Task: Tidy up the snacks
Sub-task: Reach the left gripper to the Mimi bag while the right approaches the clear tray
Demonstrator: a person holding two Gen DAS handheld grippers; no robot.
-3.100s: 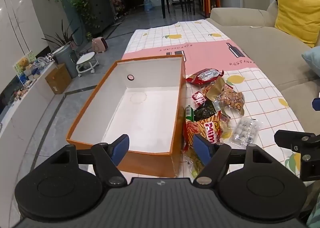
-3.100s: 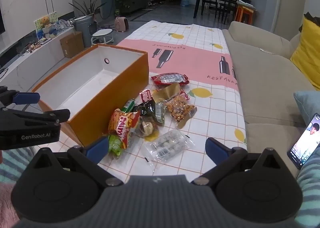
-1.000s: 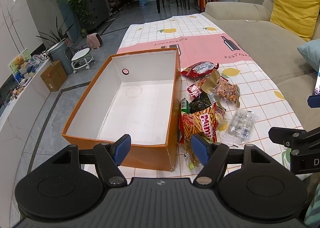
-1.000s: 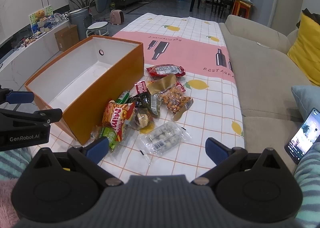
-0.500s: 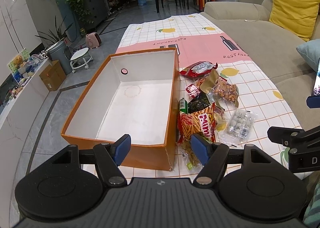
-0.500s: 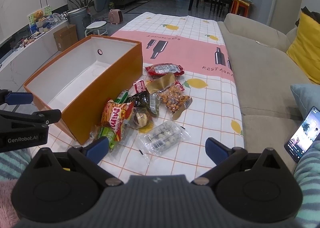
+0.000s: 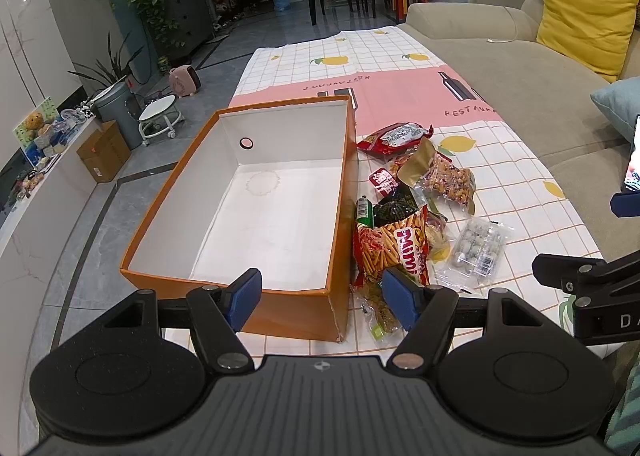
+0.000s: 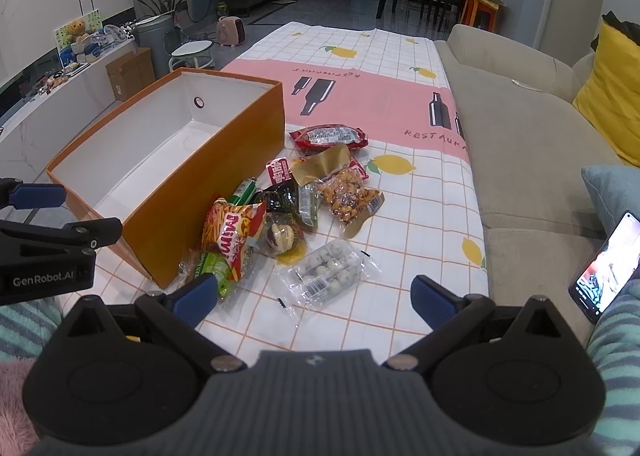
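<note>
Phone (image 8: 606,270) in right view; left crops it.

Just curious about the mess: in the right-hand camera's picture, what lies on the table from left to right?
Orange box → Mimi snack bag → clear pack of round sweets → lemon print on the tablecloth → phone.

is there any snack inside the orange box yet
No, the orange box shows only its bare white floor, and the snack bags all lie beside it on the tablecloth.
</note>
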